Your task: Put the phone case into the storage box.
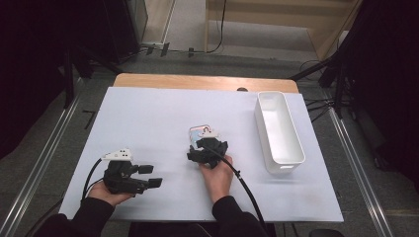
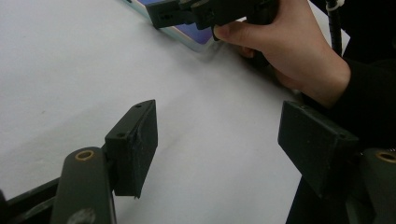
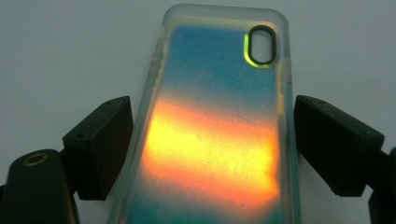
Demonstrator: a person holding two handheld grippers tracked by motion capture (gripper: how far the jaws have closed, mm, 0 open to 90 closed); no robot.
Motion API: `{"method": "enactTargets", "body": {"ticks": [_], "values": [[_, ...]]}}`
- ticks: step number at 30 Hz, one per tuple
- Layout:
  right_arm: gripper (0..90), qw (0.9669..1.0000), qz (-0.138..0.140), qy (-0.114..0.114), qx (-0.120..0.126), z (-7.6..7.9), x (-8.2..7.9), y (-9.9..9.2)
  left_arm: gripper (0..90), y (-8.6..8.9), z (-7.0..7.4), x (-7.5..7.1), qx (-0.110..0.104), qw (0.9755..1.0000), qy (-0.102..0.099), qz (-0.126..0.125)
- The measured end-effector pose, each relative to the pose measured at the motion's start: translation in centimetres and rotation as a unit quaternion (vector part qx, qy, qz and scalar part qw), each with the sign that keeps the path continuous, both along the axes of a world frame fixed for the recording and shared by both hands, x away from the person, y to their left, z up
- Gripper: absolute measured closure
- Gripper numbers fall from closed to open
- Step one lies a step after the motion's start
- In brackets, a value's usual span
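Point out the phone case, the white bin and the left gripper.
phone case (image 3: 215, 140): right gripper view, orange band of its back.
white bin (image 1: 288, 159): high view, near end wall.
left gripper (image 1: 150, 175): high view, between its fingertips.

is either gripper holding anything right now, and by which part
Nothing is held. The right gripper is open, its jaws flanking the long sides of the phone case without touching. The left gripper is open over bare table.

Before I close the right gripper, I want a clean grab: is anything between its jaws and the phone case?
Nothing visible. The right gripper has its jaws open on either side of the phone case, which lies flat on the white table, with bare gaps at both edges.
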State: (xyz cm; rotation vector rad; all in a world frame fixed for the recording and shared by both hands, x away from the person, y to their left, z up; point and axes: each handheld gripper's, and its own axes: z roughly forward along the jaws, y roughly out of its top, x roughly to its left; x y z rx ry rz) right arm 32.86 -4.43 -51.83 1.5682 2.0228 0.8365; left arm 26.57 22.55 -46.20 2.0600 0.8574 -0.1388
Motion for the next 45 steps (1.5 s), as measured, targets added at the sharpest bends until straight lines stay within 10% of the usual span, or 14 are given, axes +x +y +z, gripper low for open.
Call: {"method": "enactTargets", "body": {"ticks": [24,45], "values": [[14.5,0.9982,0.027,0.023,0.048,1.8,0.4,-0.6,28.2,0.1,0.0,0.1,-0.002,1.0,0.001,0.0],[14.5,0.9843,0.091,0.073,0.132,5.3,0.7,-4.4,28.2,0.0,0.0,0.2,-0.011,0.9999,0.008,0.007]]}}
